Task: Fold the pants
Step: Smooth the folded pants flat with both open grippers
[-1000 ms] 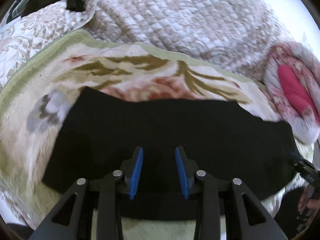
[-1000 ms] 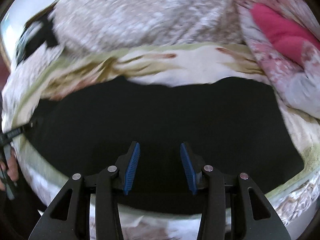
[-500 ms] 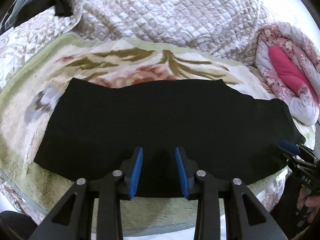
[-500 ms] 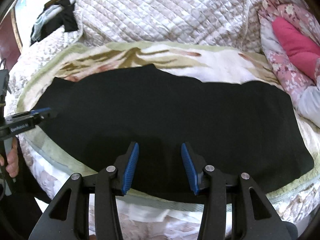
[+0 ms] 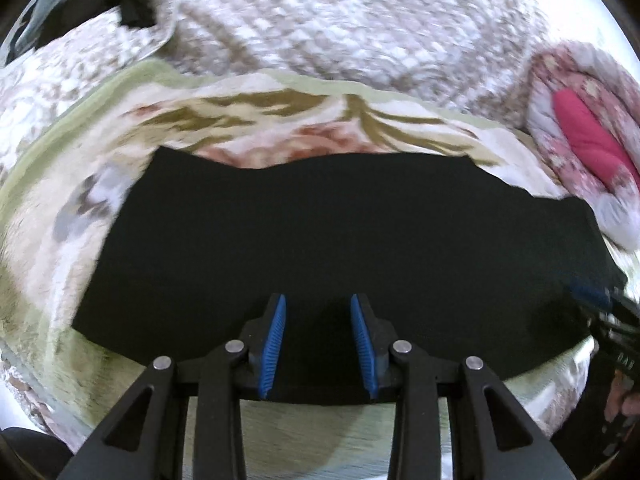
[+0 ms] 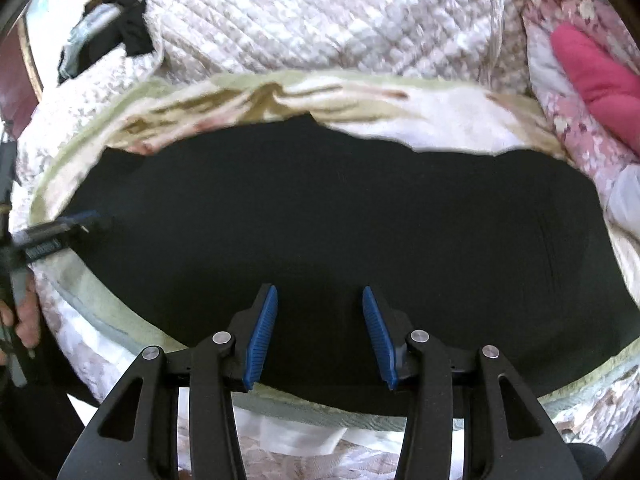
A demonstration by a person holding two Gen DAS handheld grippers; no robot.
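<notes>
Bed blanket (image 5: 100, 248) | black pants (image 5: 340, 232) flat | left gripper (image 5: 318, 344), right gripper (image 6: 320, 336) jaws apart, empty

Before you the pants (image 5: 340, 248) lie flat across the blanket (image 5: 248, 120) on the bed, with the quilt (image 5: 340, 20) heaped behind them and a rolled comforter (image 5: 580, 120) to their right.

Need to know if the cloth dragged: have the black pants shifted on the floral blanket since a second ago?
Cannot tell: the black pants lie flat on the floral blanket in every frame; the wrist views themselves shift.
</notes>
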